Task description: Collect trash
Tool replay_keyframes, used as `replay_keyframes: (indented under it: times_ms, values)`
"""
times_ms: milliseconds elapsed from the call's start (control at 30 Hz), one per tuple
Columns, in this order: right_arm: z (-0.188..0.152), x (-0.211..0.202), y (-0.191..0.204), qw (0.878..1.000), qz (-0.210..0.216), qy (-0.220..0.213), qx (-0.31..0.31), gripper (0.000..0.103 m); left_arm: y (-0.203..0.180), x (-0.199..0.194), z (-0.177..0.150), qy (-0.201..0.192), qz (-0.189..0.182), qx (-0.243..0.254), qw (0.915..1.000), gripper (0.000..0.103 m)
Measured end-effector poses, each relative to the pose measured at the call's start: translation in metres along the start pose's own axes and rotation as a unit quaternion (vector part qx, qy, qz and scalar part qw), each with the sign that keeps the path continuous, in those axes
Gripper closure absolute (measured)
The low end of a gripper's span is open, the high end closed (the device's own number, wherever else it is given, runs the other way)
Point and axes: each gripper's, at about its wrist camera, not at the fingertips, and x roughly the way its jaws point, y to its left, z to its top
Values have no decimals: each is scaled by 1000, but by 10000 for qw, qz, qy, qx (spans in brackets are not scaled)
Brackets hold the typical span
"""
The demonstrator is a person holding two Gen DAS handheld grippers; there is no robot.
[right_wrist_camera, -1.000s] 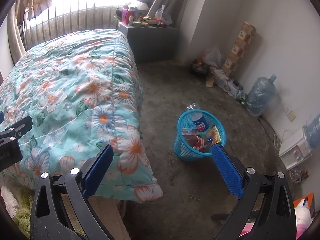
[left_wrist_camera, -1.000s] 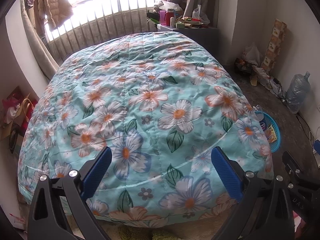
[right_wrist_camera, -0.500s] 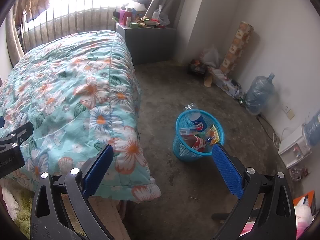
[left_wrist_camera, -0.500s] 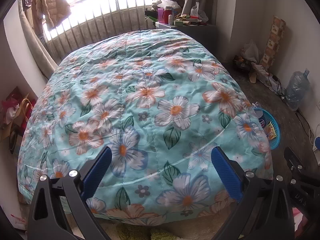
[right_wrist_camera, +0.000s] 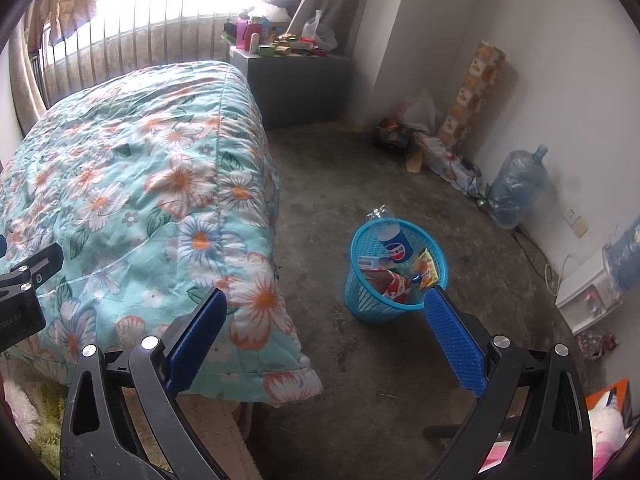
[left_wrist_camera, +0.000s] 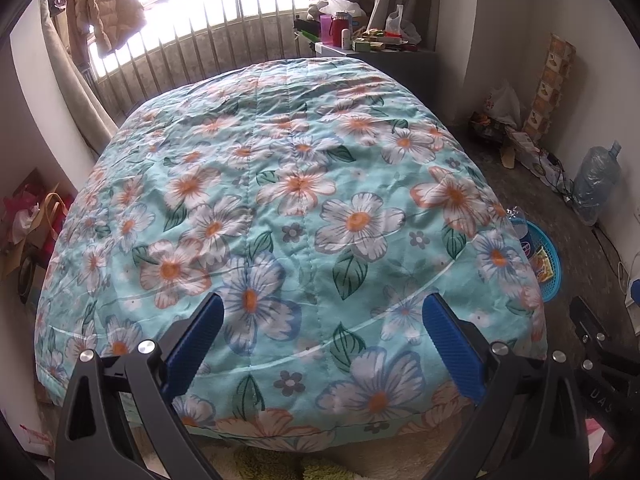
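While both hand-held grippers are hanging released and empty, I am reading the bin (right_wrist_camera: 396, 268) as sitting on the floor just ahead-right of the right hand-held gripper (right_wrist_camera: 324, 310), the nearer one; the left hand-held gripper (left_wrist_camera: 322, 314) is facing the bed (left_wrist_camera: 280, 184).
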Motion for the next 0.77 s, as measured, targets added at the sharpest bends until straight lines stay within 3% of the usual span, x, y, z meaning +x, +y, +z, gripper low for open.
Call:
replay_keyframes:
  times_ms: [767]
  values:
    - [-4, -2, -1, 10000, -22, 5, 74, 8, 1, 0, -1, 18, -11, -13, 10000, 6]
